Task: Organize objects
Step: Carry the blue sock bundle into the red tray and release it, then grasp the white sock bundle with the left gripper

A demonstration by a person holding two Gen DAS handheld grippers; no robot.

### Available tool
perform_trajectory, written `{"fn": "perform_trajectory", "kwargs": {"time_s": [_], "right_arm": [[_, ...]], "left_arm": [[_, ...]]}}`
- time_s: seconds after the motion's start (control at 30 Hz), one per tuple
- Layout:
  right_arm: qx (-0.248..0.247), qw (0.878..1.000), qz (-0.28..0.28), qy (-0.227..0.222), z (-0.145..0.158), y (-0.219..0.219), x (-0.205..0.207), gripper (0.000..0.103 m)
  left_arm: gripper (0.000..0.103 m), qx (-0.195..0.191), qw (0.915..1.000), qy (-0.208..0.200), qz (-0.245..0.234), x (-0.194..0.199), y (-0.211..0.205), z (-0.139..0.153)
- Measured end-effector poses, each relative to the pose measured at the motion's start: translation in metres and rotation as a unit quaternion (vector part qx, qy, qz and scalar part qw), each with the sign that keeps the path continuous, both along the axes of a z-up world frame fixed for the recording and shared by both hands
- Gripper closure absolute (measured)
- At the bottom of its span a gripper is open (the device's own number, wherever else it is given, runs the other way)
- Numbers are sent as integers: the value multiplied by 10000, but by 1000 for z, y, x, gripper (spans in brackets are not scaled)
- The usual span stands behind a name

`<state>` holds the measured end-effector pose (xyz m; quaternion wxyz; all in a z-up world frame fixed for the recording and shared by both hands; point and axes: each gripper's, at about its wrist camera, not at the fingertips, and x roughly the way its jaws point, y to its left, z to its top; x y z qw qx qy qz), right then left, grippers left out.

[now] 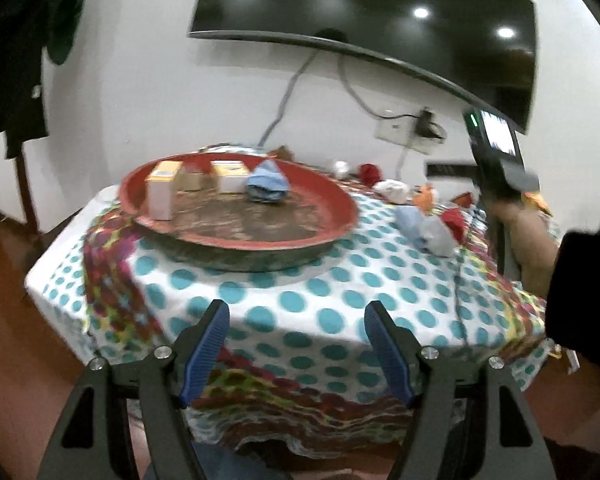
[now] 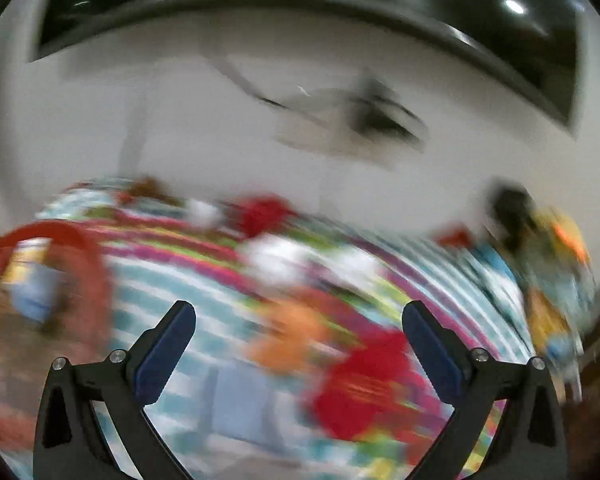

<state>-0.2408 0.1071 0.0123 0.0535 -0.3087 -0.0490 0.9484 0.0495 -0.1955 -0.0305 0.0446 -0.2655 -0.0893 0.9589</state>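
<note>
Here, left gripper (image 1: 296, 310) level before dotted tablecloth (image 1: 300, 300), fingers spread and empty, right gripper (image 2: 298, 312) likewise spread over blurred red bundle (image 2: 364, 392), round red tray (image 1: 320, 200) holding boxes (image 1: 162, 190).

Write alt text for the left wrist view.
The open left gripper hovers before a dotted tablecloth bearing a round red tray with small white boxes and a blue cloth bundle; more bundles lie to its right.
</note>
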Motion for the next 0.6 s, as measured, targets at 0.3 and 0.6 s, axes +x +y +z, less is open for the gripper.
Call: {"fn": "perform_trajectory", "kwargs": {"time_s": [0.3,0.6], "right_arm": [[-1003,9893,-1050,-129,-36,148,8,0],[-1778,9775,-1122,-183,-44,171,9,0]], "left_arm": [[31,-619,9954,-194,-710,-20,65,-17],[31,-460,9903,-317,-1275,-110,155,8]]}}
